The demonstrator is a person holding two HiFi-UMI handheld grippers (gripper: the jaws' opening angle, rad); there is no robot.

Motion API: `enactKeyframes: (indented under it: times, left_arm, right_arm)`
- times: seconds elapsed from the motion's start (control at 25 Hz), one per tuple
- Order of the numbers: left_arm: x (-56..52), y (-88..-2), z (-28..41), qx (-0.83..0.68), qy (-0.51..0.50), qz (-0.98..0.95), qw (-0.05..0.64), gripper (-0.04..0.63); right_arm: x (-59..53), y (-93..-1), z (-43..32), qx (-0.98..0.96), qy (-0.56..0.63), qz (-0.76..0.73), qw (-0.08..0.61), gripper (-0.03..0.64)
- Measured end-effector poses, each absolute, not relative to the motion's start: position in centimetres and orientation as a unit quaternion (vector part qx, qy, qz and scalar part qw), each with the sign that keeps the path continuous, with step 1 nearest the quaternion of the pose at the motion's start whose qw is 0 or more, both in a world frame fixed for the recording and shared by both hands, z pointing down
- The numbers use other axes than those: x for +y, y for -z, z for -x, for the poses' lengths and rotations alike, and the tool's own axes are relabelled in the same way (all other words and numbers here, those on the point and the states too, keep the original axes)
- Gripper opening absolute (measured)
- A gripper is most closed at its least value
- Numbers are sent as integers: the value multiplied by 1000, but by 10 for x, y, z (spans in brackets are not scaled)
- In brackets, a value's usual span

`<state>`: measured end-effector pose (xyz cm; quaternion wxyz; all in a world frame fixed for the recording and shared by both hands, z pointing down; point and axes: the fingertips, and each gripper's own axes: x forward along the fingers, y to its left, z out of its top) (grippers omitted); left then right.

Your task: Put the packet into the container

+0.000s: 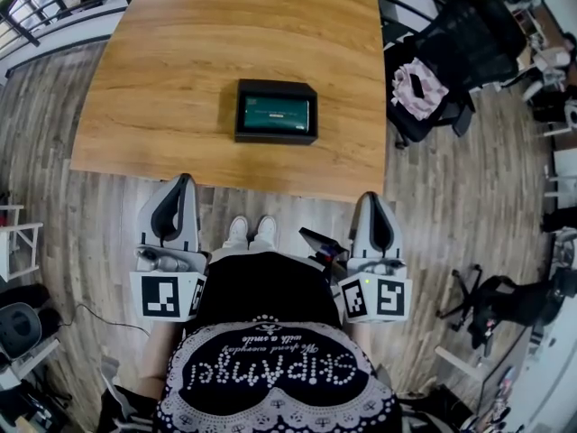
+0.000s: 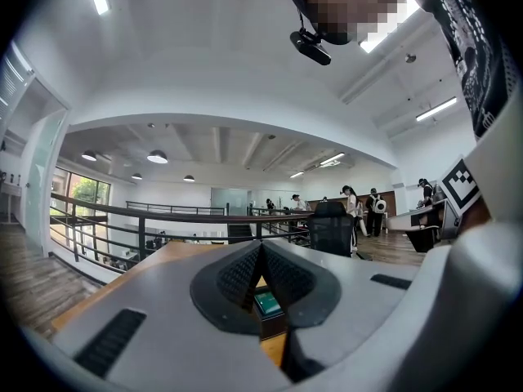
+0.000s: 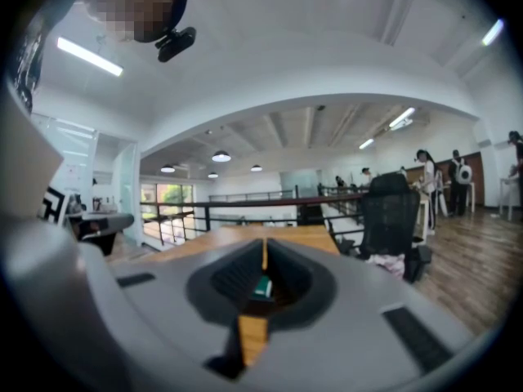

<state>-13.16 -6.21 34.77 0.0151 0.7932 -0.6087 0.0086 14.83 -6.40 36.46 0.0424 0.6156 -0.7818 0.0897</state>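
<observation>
Left gripper point(image 1: 183, 184) shut, empty; right gripper point(image 1: 372, 198) same, both held short of table point(image 1: 171, 70) near edge. Packet point(image 1: 276, 114) lying flat inside black container point(image 1: 275, 87), mid-table toward near edge; nothing else in it. Looks done. Risk: reaching in again could shove container or drag packet out.

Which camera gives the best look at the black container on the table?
The head view: the black container shows whole from above, with the green packet lying inside. Both gripper views catch only a sliver of it past their shut jaws.
</observation>
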Motion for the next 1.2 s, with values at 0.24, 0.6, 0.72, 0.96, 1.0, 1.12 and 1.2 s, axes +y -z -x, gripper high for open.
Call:
enactKeyframes:
  times: [0.24, 0.6, 0.72, 0.96, 1.0, 1.12, 1.2]
  left_arm:
    - [-75, -353, 123, -602, -18, -798, 22, 26]
    - [-81, -359, 122, -604, -24, -796, 32, 28]
    - [-82, -359, 124, -608, -23, -792, 35, 28]
    - [-83, -361, 125, -609, -25, -791, 44, 28]
    - [-83, -361, 125, -610, -24, -791, 45, 28]
    - [-82, -362, 124, -609, -28, -791, 47, 28]
    - [-82, -362, 124, -609, -30, -792, 43, 28]
  right_arm:
    - [-71, -370, -146, -785, -91, -610, 52, 37]
    - [-75, -374, -150, -783, -95, -611, 64, 37]
    - [-76, -375, -151, -782, -96, -612, 66, 37]
    - [-76, -377, -152, -780, -99, -614, 69, 37]
    - [-76, -377, -152, -780, -99, -614, 70, 35]
    - [-75, -377, -153, -780, -99, -614, 70, 35]
    - [-75, -377, -154, -779, -99, -614, 70, 35]
